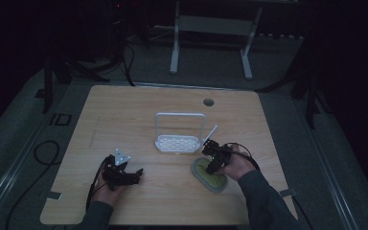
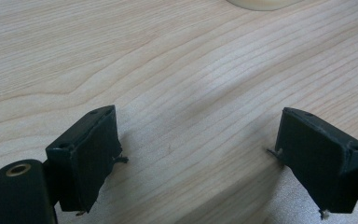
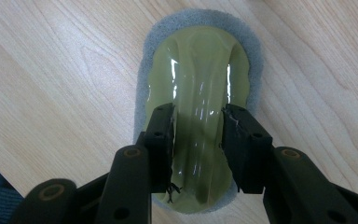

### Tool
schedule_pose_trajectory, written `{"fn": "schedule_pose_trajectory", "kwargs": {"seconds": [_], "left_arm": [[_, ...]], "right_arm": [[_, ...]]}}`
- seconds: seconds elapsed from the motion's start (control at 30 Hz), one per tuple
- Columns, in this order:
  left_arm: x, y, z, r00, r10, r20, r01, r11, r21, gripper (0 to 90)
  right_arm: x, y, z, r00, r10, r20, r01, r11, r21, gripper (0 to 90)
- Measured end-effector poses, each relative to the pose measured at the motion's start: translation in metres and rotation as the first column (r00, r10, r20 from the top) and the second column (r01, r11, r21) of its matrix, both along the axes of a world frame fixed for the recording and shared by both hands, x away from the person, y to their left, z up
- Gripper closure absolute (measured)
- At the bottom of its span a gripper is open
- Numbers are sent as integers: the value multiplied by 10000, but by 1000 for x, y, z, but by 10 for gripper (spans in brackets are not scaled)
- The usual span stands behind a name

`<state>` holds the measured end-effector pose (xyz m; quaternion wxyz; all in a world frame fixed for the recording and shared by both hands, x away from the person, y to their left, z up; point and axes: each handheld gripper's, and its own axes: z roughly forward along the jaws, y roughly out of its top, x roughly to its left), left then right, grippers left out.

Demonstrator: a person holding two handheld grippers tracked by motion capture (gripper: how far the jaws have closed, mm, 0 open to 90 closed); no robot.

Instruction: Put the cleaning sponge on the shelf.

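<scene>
A scrubber [image 1: 207, 177] with a glossy olive-green back and a grey pad lies flat on the wooden table [image 1: 124, 120] at the front right. My right gripper [image 1: 212, 166] points down onto it. In the right gripper view the scrubber [image 3: 198, 65] runs lengthwise under my right gripper [image 3: 198, 116], whose jaws stand a narrow gap apart and pinch the raised green back. At the front left my left gripper [image 1: 139, 172] rests low over the table. It stands wide open [image 2: 198, 140] over bare wood.
A white wire rack [image 1: 179, 143] with a tall hoop handle stands at mid-table, just behind the scrubber. A white rod [image 1: 211, 132] leans at its right side. A cable hole [image 1: 208, 102] sits near the far edge. The surroundings are dark.
</scene>
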<state>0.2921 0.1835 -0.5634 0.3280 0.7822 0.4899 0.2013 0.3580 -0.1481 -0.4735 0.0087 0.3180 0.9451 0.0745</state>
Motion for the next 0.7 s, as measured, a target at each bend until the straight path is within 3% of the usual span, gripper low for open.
{"fn": "schedule_pose_trajectory", "kwargs": {"seconds": [0.5, 0.7], "left_arm": [[0, 0, 0, 10000, 0, -2, 0, 10000, -1, 135], [0, 0, 0, 10000, -7, 4, 7, 10000, 7, 135]], "right_arm": [[2, 4, -2, 9994, 213, -282, -225, 9989, -419, 695], [3, 4, -1, 9993, 330, -167, -338, 9981, -524, 710]]}}
